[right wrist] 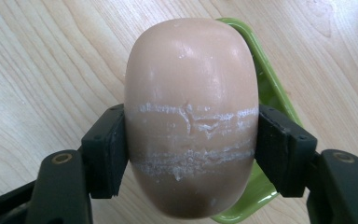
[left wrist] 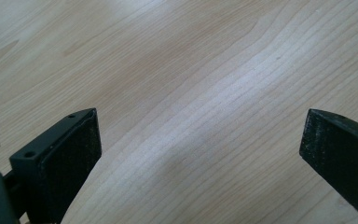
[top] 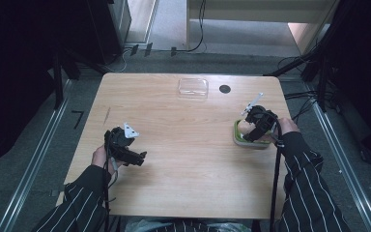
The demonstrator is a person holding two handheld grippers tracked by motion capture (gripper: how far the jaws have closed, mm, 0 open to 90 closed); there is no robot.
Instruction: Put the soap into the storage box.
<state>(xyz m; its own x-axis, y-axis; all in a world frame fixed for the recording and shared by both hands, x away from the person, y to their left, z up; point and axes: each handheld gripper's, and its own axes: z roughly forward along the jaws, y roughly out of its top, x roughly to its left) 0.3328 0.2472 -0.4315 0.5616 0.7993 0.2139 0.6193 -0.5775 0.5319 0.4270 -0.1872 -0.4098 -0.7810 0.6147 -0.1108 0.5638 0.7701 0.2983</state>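
Soap [right wrist: 191, 116] — clamped in right hand-held gripper [right wrist: 191, 154] | over green dish [right wrist: 265, 88]

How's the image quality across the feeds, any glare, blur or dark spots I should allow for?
High view: table evenly lit, surroundings near black, clear lid faint with pale glare. Left gripper view: wood sharp, a soft shadow between the open jaws. Right gripper view: soap sharp with mild sheen, green dish glossy behind it.

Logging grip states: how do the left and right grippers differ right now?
The left gripper has its jaws wide apart with nothing between them; the right gripper is clamped on a peach oval soap bar. Left is over bare wooden table; right over a green dish. Both have black jaws.
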